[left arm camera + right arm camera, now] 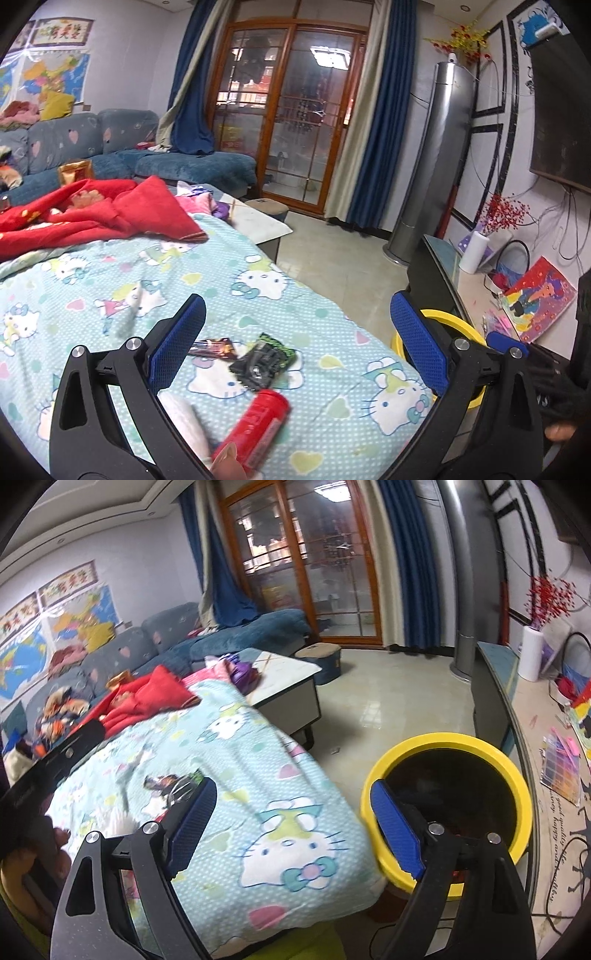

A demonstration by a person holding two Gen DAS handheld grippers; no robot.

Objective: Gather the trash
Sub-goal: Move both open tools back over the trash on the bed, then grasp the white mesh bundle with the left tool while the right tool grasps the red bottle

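On the Hello Kitty quilt (110,273) lie a brown wrapper (216,349), a black-and-green wrapper (264,363), a red can (260,424) on its side and a white tissue (181,413). My left gripper (298,297) is open just above them, gripping nothing. A yellow-rimmed bin (443,740) stands on the floor beside the bed, and it also shows behind my left gripper's right finger as the same bin (445,317). My right gripper (293,782) is open and empty, spanning the quilt's corner and the bin's rim. The wrappers (171,782) peek out past its left finger.
A red blanket (96,214) is bunched at the far end of the quilt, and a blue sofa (122,147) stands behind it. A white coffee table (288,672) and a round stool (321,657) stand beyond the bed. A long TV cabinet (517,709) runs along the right. Tiled floor (388,694) lies between.
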